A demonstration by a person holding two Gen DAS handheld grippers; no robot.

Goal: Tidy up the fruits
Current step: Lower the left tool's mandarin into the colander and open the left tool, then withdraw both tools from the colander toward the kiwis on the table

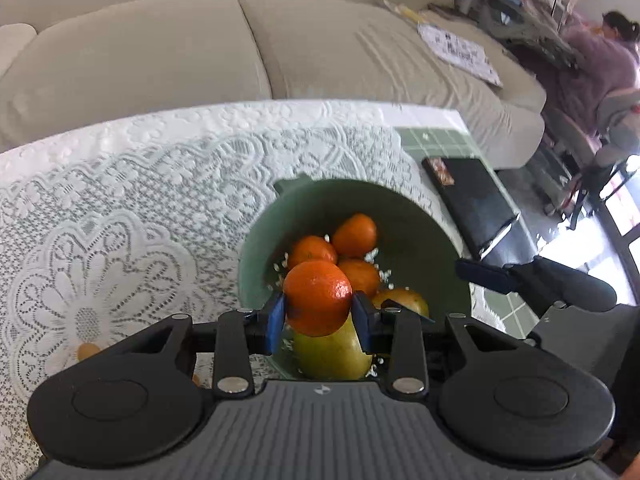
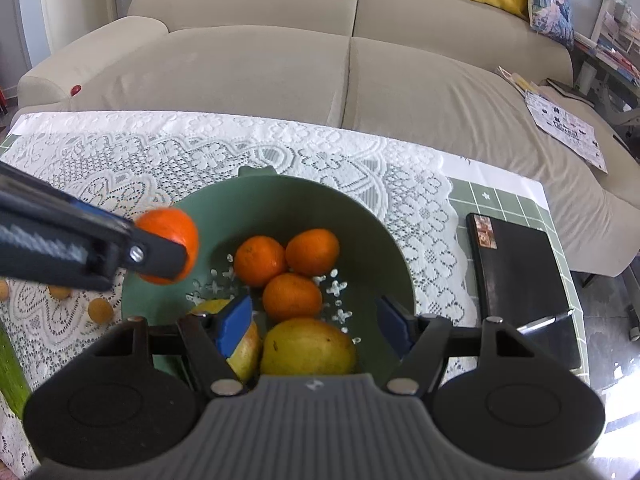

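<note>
My left gripper (image 1: pixel 318 316) is shut on an orange tangerine (image 1: pixel 317 298) and holds it above the near left rim of a green bowl (image 1: pixel 416 224). The right wrist view shows the same tangerine (image 2: pixel 170 236) in the left gripper's fingers (image 2: pixel 158 258) over the bowl's left rim (image 2: pixel 280 196). Three tangerines (image 2: pixel 290 270) and a yellow-green pear (image 2: pixel 308 348) lie in the bowl, with another yellow fruit (image 2: pixel 246 350) partly hidden behind my fingers. My right gripper (image 2: pixel 314 320) is open and empty over the bowl's near side.
The bowl stands on a white lace cloth (image 2: pixel 120 152) over a green tiled table. A black notebook (image 2: pixel 520 276) lies to the right. Small yellow fruits (image 2: pixel 100 310) lie left of the bowl. A beige sofa (image 2: pixel 280 60) runs behind the table.
</note>
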